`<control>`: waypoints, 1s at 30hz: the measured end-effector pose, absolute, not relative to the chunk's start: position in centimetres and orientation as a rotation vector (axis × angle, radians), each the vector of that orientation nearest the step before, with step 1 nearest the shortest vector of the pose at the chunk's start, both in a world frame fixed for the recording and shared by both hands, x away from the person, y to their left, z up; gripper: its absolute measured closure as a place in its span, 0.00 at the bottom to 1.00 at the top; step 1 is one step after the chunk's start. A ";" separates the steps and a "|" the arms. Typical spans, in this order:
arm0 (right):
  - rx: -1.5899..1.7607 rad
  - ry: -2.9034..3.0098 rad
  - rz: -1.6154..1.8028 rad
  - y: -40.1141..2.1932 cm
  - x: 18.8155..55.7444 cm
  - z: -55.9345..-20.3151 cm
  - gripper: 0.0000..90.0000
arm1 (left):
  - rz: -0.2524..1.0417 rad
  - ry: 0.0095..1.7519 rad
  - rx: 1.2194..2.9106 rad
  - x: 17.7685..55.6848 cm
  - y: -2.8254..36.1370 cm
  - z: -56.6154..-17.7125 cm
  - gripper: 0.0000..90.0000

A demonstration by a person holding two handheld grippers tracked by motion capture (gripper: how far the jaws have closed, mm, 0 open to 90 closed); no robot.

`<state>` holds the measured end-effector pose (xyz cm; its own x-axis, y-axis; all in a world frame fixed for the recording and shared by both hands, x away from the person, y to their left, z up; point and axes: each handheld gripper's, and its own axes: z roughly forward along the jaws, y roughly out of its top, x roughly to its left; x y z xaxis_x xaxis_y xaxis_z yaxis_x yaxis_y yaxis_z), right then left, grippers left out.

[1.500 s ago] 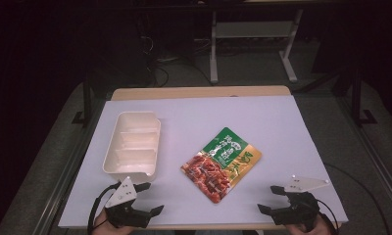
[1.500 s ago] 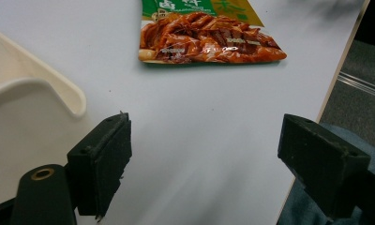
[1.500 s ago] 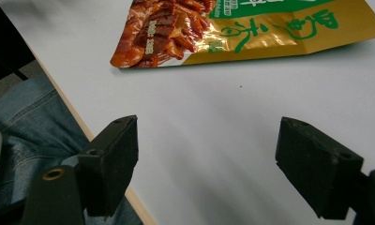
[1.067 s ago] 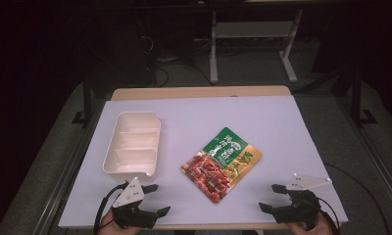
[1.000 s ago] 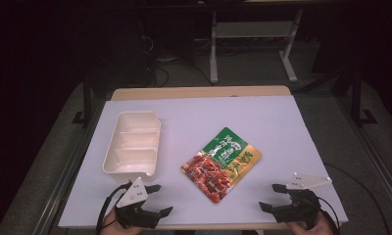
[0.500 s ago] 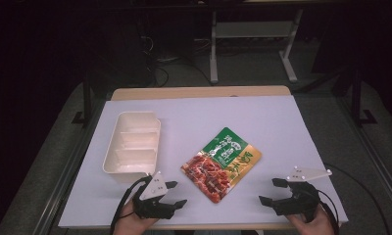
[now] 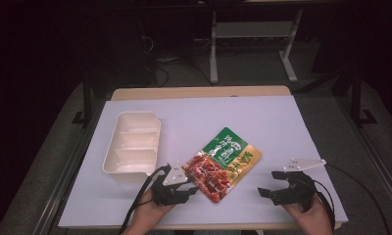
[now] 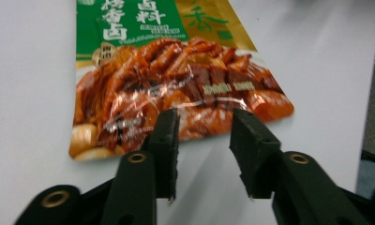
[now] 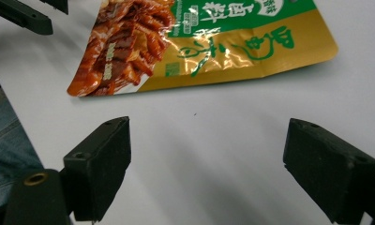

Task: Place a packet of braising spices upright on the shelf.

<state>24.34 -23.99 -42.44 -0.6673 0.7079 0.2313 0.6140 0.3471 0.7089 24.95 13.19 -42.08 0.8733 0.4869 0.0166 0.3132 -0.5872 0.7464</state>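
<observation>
- The bench (image 7: 282, 127), under white cover, stretches ahead of both my claws.
- A white divided tray (image 7: 133, 147) sits ahead and left of my left claw (image 7: 186, 188), empty.
- The glossy food pouch (image 7: 222, 164) lies flat between my claws, its near edge just at my left claw's tips.
- My left claw is partly spread around that edge; I judge a slow, low slide under the seam will grip best.
- My right claw (image 7: 268, 193) waits wide apart, well clear.
</observation>
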 end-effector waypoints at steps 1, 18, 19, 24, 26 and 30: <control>1.223 2.477 1.228 -24.0 24.6 -42.4 0.16 | 0.281 0.576 2.252 25.2 13.0 -42.1 0.73; 1.269 2.492 1.164 -22.5 29.7 -42.1 0.16 | 0.290 0.670 2.321 28.3 10.8 -43.3 0.98; 1.287 2.494 1.156 -22.3 30.0 -42.0 0.16 | 0.285 0.675 2.332 28.4 10.7 -43.5 0.99; 1.302 2.491 1.123 -21.5 31.5 -41.6 0.17 | 0.290 0.674 2.361 28.6 10.5 -43.6 1.00; 1.315 2.493 1.103 -21.3 32.0 -41.4 0.17 | 0.282 0.690 2.362 28.6 10.4 -43.7 1.00; 1.344 2.482 1.076 -21.5 32.9 -41.3 0.18 | 0.296 0.688 2.386 28.6 10.1 -43.7 1.00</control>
<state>32.92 -21.48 -41.26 -0.5980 0.7715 0.2170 0.6858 0.3524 0.6368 28.60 10.15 -43.73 0.8386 0.5434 0.0388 0.4021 -0.6654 0.6290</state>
